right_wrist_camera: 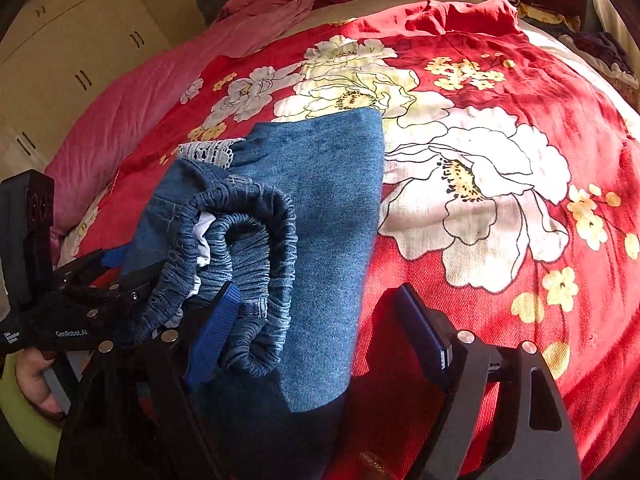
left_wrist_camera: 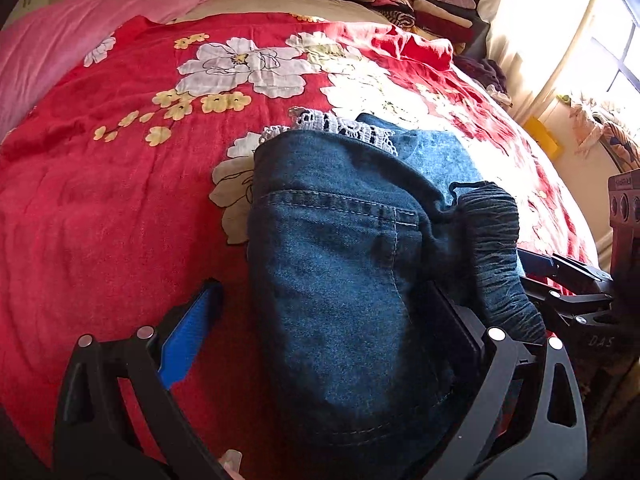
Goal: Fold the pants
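The pants (left_wrist_camera: 344,264) are laid on the red floral bedspread (left_wrist_camera: 120,208), already doubled into a thick bundle, with the lace hem (left_wrist_camera: 340,126) at 12 o'clock and the gathered waistband (right_wrist_camera: 244,264) turned toward the grippers. The bundle is straddled by the left gripper (left_wrist_camera: 320,320), whose jaws are spread wide — one blue pad lies on bare bedspread at 8 o'clock, the other is hidden against denim at 4 o'clock, and no pinch is seen. The right gripper (right_wrist_camera: 324,332) is also held wide, its left pad touching the waistband, its right pad over open bedspread; the denim edge lies between, ungripped. This placement is judged to suit a grasp of the near end for another fold away from the person. A pink quilt (left_wrist_camera: 52,52) is bunched at 10 o'clock and folded clothes (left_wrist_camera: 420,4) are stacked at 1 o'clock — well apart. Nothing blocks the fold path.
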A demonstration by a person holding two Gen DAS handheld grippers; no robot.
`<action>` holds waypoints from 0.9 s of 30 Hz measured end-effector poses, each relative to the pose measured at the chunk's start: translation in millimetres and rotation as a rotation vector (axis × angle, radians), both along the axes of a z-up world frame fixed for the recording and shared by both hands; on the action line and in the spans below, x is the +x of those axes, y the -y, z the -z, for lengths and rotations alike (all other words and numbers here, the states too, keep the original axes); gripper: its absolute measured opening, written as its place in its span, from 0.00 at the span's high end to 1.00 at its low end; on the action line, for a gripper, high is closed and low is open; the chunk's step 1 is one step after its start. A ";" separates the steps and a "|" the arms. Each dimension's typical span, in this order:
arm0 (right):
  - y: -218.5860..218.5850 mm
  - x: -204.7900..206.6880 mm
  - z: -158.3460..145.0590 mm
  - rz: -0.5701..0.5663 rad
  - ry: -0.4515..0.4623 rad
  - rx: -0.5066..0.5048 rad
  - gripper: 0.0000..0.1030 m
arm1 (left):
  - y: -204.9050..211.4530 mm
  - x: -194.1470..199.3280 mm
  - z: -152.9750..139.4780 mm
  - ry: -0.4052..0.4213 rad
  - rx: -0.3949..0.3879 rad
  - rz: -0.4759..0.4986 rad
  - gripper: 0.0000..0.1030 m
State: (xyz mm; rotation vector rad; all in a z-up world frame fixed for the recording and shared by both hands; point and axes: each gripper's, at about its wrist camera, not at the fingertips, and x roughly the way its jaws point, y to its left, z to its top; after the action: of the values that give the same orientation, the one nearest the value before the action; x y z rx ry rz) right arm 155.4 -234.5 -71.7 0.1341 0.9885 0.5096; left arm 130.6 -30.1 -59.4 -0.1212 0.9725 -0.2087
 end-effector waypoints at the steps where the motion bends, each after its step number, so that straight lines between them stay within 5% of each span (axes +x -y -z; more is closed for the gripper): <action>1: -2.7 0.8 0.8 -0.017 0.001 0.004 0.37 | 0.7 0.6 0.1 0.000 -0.009 0.003 0.20; 5: -14.9 -1.2 -0.8 -0.085 0.017 0.022 0.72 | 4.4 1.1 -1.2 0.000 -0.052 0.017 0.49; 9: -22.2 -12.0 -18.9 -0.099 0.090 0.001 0.77 | 8.7 -3.5 -11.2 0.027 -0.033 0.023 0.64; 27: -51.1 27.1 -77.4 -0.125 0.266 -0.036 0.79 | -10.0 35.0 -63.7 0.154 -0.043 -0.032 0.65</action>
State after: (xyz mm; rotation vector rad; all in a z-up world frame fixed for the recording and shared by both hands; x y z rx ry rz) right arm 182.5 -183.3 5.7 -0.0279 0.7479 0.6066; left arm 165.7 -20.1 4.3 -0.1572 0.8125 -0.2068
